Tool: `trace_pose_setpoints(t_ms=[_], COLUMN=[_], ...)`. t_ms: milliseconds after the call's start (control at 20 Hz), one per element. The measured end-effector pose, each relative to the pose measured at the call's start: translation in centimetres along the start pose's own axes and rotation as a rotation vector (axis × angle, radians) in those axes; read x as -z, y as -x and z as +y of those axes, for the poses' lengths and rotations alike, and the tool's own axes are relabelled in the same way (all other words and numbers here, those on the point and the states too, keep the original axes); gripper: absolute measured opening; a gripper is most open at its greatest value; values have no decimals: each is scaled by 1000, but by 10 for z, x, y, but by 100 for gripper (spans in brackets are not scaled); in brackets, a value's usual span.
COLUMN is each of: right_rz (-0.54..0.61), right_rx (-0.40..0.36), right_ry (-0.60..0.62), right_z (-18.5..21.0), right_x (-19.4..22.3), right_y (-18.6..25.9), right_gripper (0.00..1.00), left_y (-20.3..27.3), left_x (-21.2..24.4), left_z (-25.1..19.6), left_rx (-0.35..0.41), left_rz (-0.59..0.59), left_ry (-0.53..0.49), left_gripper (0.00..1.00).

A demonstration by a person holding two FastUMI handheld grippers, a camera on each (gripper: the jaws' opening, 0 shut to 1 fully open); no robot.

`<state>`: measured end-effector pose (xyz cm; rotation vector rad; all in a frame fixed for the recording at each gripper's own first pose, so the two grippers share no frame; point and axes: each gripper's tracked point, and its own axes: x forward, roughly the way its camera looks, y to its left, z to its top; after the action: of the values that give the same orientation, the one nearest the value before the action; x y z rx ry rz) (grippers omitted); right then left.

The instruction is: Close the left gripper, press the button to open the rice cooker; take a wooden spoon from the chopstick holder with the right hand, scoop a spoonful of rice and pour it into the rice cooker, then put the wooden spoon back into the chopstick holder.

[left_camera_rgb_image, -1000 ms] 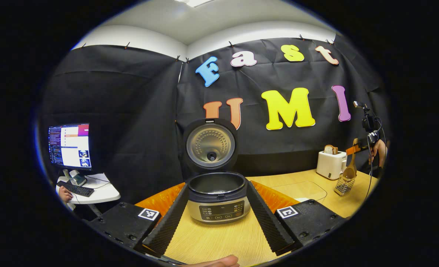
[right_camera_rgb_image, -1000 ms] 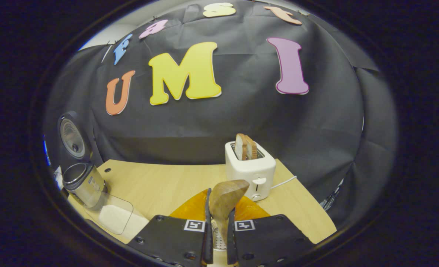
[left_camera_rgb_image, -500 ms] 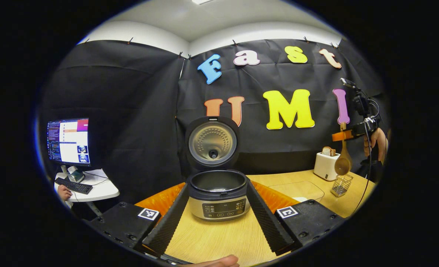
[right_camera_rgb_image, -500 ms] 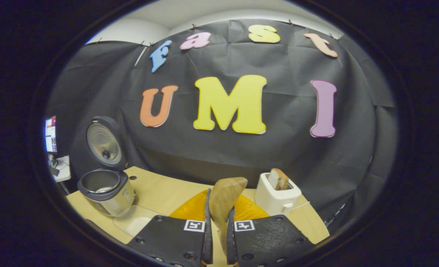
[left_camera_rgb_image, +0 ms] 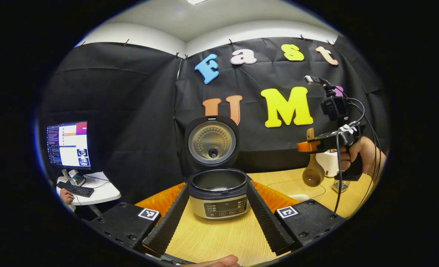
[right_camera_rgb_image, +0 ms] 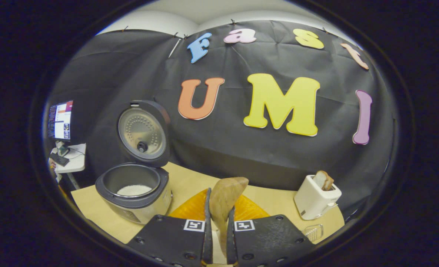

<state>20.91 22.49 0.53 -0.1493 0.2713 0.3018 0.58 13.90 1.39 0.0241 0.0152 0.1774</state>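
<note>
Right hand-held gripper [right_camera_rgb_image: 217, 237]: clamped on wooden spoon [right_camera_rgb_image: 225, 202], aloft right of open rice cooker [right_camera_rgb_image: 134, 193]. Left hand-held gripper [left_camera_rgb_image: 217, 226]: fingers apart. Advice: dip bowl level into rice tray [left_camera_rgb_image: 297, 189], right of cooker.

the right tool [left_camera_rgb_image: 303, 146] and the hand [left_camera_rgb_image: 356, 152] are hiding most of the toaster [left_camera_rgb_image: 327, 163] and the chopstick holder [left_camera_rgb_image: 338, 185]. the wooden spoon [right_camera_rgb_image: 225, 200] handle is disappearing between the fingers. the monitor [left_camera_rgb_image: 68, 145] text is staying too small to read.
</note>
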Motion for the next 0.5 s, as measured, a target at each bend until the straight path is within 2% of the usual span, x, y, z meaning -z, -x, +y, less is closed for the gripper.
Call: trace_pose_setpoints(t_ms=[100, 150, 250, 500], right_rz=[21, 33, 52, 96], right_rx=[25, 46, 83, 103], right_ry=[6, 18, 41, 80], right_z=[5, 4, 4, 7], right_x=[19, 29, 49, 86], right_y=[-11, -15, -25, -38], right_gripper=[14, 14, 14, 14], left_y=[0, 1, 1, -1], left_x=[-1, -2, -5, -1], left_z=[0, 0, 0, 0], left_rx=[1, 1, -2, -5], left_rz=[-3, -7, -15, 1], left_ry=[1, 1, 10, 28], left_gripper=[99, 96, 99, 99])
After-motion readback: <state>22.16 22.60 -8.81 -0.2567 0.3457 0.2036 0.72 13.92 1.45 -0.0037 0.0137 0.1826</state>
